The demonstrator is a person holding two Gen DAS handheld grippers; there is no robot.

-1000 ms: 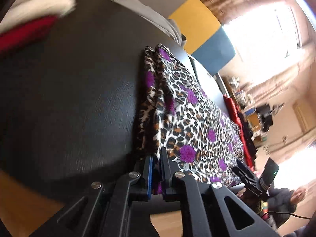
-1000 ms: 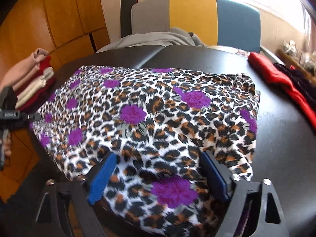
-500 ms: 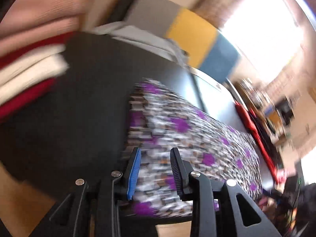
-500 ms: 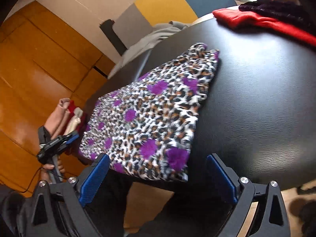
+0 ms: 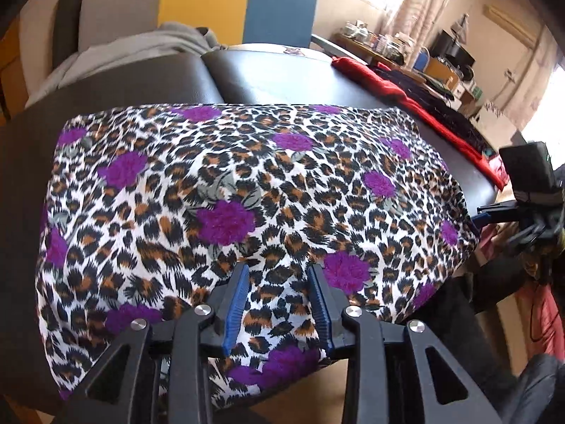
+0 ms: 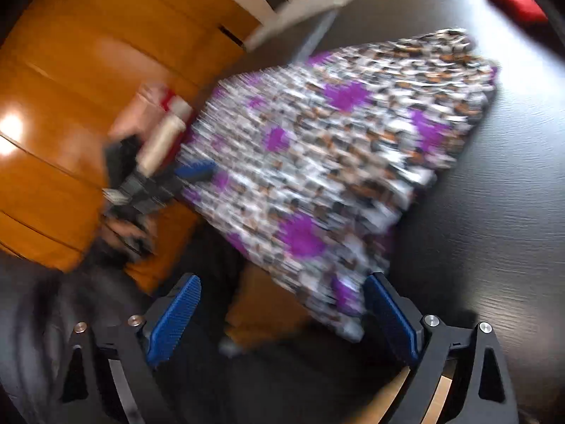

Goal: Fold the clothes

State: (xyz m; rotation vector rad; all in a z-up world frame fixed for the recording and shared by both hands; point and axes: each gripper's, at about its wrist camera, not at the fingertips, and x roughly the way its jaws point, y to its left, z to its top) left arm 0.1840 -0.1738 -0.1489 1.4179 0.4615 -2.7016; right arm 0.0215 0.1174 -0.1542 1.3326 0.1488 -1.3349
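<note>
One leopard-print garment (image 5: 247, 190) with purple flowers lies folded into a flat rectangle on the black counter (image 5: 282, 81), its near edge hanging over the counter's near edge. In the right wrist view the same garment (image 6: 346, 148) is blurred, but it reaches the counter's near edge and left side.

Left gripper (image 5: 279, 304): jaws partly apart and opening. The cloth shows between the two blue pads, but they do not press on it; nothing is clamped.

Right gripper (image 6: 282, 321): jaws wide apart, narrowing slightly. Its two blue pads sit off the counter's near edge, with the garment's near corner just ahead of the right-hand pad and nothing gripped. This gripper also shows at the right border of the left wrist view (image 5: 494, 212), just beside the garment's right edge.

Other items counted:
- one red cloth (image 5: 406, 99) and one dark cloth (image 5: 438, 106) side by side along the counter's far right edge
- one grey garment (image 5: 141, 49) draped at the far left, in front of one chair back (image 5: 212, 0) in grey, yellow and blue panels
- one stack of folded pink, red and cream items (image 6: 166, 123) near the counter's left edge, blurred
</note>
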